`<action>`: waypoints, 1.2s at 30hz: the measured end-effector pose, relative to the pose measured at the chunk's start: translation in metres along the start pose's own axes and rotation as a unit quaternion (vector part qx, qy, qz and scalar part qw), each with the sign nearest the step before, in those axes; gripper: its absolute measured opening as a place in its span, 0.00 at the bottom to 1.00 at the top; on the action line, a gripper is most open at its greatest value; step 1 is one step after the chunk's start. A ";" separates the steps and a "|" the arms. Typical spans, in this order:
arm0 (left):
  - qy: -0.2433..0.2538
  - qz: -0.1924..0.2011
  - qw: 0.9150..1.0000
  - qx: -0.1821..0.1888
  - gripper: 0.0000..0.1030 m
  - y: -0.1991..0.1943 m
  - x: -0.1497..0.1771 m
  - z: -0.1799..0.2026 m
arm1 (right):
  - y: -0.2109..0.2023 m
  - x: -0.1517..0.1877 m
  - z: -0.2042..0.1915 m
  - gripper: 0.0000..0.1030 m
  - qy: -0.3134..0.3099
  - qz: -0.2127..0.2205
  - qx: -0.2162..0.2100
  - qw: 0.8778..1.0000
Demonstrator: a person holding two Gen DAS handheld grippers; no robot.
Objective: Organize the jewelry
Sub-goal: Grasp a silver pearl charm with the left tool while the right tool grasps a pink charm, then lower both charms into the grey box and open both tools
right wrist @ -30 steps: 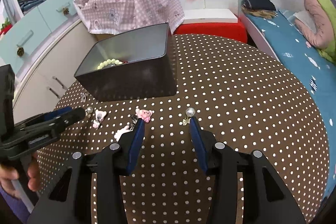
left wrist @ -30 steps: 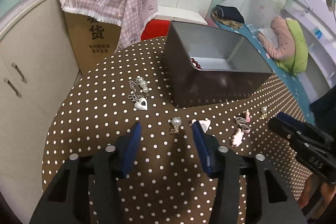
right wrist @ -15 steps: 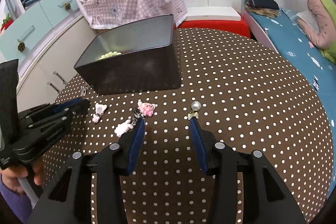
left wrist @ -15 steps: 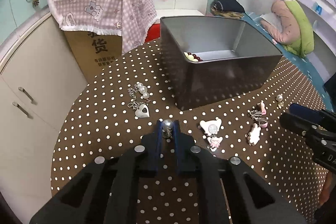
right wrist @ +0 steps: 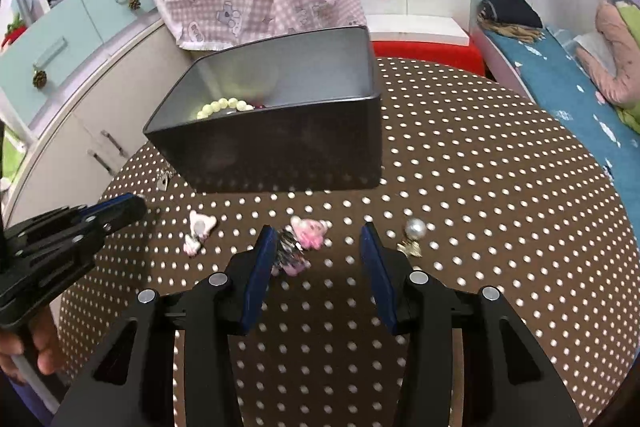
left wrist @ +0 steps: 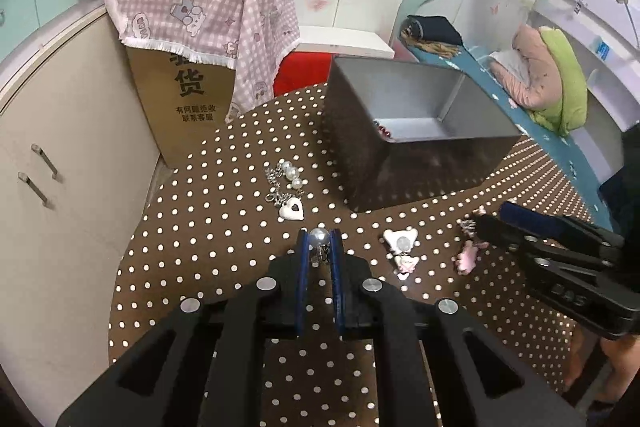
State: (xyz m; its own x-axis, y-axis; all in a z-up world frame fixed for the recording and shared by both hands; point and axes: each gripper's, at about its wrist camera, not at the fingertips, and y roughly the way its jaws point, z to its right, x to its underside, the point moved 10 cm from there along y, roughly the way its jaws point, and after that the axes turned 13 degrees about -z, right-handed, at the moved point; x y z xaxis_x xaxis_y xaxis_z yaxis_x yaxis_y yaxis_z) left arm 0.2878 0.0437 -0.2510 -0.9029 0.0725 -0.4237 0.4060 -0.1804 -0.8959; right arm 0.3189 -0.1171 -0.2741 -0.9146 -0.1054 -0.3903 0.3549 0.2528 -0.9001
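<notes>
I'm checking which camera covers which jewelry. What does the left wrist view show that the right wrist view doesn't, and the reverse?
Only the left wrist view shows the pearl earring pinched in the left gripper, and the pearl chain with the white heart pendant.

Only the right wrist view shows a second pearl earring lying beside the open right gripper, and the pale green bead bracelet inside the tin.

Both show the dark metal tin, the white bear charm and the dotted brown tablecloth.
</notes>
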 end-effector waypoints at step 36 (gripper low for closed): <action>-0.002 0.011 0.987 0.159 0.08 -0.061 -0.062 0.051 | -0.079 -0.053 0.004 0.07 0.028 0.048 -0.100 0.993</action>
State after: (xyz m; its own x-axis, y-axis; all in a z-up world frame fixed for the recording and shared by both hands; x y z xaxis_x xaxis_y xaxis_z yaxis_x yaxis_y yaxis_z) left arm 0.3116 0.0004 -0.1637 -0.8952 0.0621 -0.4412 0.3605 -0.4811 -0.7991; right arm 0.3399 -0.1353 -0.1828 -0.8895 -0.0192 -0.4565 0.4013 0.4448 -0.8007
